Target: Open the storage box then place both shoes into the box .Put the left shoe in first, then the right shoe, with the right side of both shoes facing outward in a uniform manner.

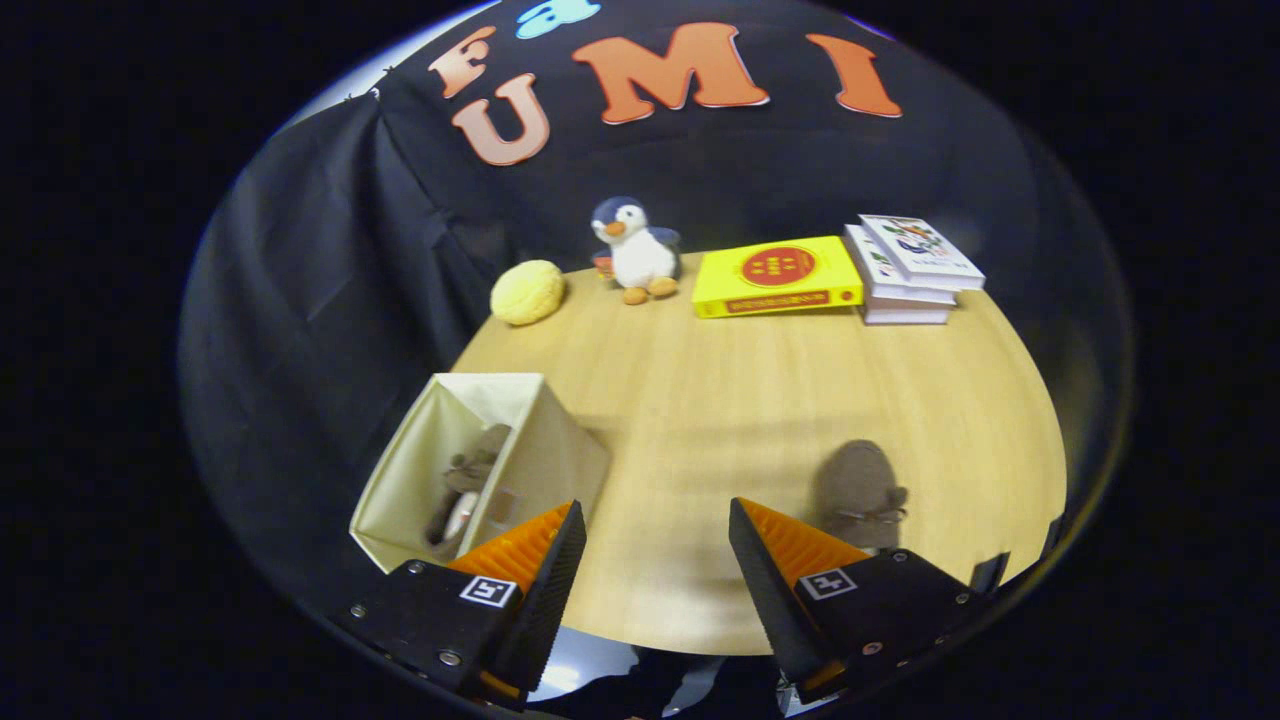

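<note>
The cream box (520, 450) stands open at the table's (760, 400) left edge, one brown shoe (470, 480) inside it. The other brown shoe (862, 485) lies on the table near the front edge.

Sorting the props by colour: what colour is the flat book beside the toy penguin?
Bright yellow, with a red circle on its cover; the book shows clearly in the gripper view.

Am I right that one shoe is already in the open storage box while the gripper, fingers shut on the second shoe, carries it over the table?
Not quite: the gripper view shows the gripper open and empty. The second shoe lies on the table beside one finger. One shoe is indeed inside the open storage box.
</note>
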`<state>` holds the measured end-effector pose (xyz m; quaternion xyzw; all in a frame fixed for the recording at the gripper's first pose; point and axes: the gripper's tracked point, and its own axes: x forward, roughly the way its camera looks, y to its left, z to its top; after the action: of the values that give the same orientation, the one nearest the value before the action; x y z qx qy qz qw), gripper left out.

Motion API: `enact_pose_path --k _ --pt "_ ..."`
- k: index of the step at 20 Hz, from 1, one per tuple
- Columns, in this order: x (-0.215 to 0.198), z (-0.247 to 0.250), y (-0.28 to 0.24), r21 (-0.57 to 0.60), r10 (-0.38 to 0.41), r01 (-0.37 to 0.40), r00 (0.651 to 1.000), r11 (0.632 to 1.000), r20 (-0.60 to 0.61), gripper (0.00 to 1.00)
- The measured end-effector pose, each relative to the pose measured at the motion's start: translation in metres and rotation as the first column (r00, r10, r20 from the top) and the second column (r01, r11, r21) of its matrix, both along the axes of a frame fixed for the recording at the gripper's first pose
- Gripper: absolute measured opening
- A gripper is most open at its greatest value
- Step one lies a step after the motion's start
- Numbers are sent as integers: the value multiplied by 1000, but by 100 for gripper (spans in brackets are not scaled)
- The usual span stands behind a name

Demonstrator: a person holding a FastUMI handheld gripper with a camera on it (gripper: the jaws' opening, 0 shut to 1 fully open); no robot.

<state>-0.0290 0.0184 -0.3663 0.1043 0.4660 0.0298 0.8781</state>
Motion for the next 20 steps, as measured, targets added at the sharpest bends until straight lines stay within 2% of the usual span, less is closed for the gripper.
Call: enact_pose_path --k 6,9,13,15,17,20 --pt "-45 -52 -94 -110 -90 82 993 991 -71 87" --pt "-55 -75 -118 -146 -97 83 992 986 -86 87" --pt "-56 -108 -137 -194 -87 66 991 979 -100 77" --pt "-45 -118 -145 -206 -97 80 993 975 -71 71" --pt "-35 -131 -152 -218 -112 95 991 971 -70 58" --pt "-27 -142 -145 -164 -138 123 987 979 -81 35"
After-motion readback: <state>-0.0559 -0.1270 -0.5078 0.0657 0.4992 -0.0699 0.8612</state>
